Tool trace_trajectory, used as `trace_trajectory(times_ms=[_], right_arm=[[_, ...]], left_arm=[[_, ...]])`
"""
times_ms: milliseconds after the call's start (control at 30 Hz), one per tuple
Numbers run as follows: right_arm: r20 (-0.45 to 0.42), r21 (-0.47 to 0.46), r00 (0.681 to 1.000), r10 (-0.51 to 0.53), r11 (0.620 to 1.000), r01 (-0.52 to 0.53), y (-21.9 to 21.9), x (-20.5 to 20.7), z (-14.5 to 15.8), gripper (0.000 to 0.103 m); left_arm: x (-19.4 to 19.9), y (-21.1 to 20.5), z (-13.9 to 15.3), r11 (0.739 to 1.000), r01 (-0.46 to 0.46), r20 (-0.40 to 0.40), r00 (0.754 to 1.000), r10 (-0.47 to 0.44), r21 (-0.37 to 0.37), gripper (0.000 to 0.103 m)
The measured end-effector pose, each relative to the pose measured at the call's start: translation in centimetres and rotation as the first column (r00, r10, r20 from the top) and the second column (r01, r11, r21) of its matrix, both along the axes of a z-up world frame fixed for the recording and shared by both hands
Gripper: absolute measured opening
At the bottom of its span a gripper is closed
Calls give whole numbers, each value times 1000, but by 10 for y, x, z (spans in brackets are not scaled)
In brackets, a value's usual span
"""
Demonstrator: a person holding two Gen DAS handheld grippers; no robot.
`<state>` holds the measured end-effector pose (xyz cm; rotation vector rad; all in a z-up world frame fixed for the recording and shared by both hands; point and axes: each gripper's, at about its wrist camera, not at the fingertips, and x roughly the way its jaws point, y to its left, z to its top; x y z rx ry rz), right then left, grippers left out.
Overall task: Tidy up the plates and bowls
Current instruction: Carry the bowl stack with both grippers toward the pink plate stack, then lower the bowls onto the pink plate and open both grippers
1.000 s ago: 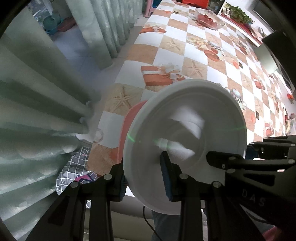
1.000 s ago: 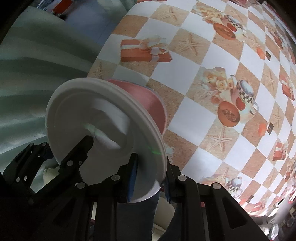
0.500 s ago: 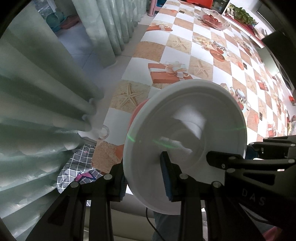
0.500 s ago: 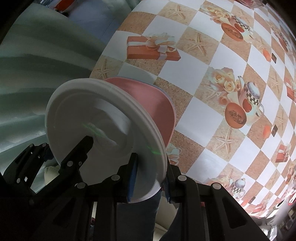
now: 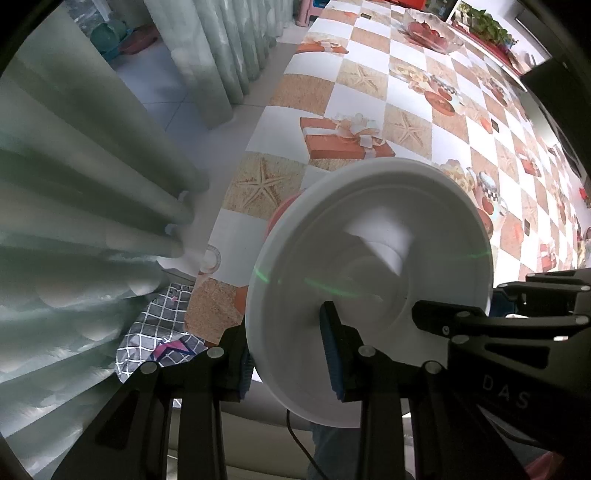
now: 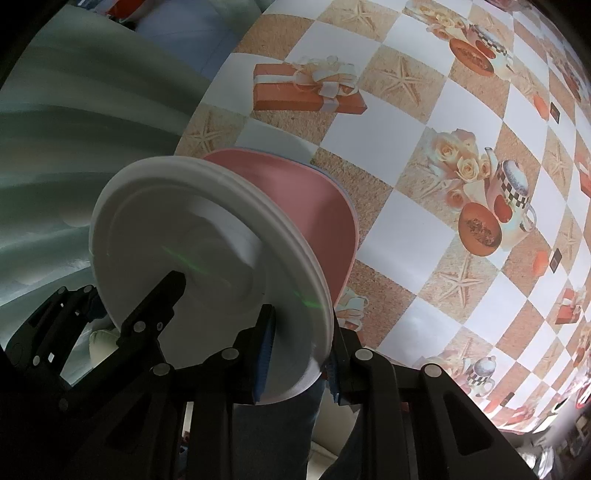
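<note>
A white plate [image 5: 369,280] is held between both grippers, tilted on edge above the table's near left corner. My left gripper [image 5: 288,362] is shut on its left rim. My right gripper [image 6: 295,365] is shut on its right rim, and the same white plate [image 6: 199,258] fills the left of the right wrist view. Behind it a pink plate [image 6: 314,214] lies on the table, on top of a bluish one whose edge just shows. A sliver of the pink plate [image 5: 280,214] shows past the white rim in the left wrist view.
The table [image 5: 406,92] has a checked cloth with starfish and gift prints. A glass bowl of red fruit [image 5: 432,35] stands at the far end. Pale green curtains [image 5: 92,184] hang close on the left. A checked cloth [image 5: 159,336] lies below the table's corner.
Both grippers have carried the white plate back and upward from the table. More of the pink plate and the cloth beyond it shows now.
</note>
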<state>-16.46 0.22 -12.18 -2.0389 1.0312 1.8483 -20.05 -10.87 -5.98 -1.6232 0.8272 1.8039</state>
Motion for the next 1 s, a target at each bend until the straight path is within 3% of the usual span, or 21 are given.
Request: trace_trajectory(times_ms=[1000], right_arm=[[3,5,1000,17,1000,-17,-7,10,-1,27]], left_arm=[[-6,3,-11,1000,5,16,1000,-5,-16,35]])
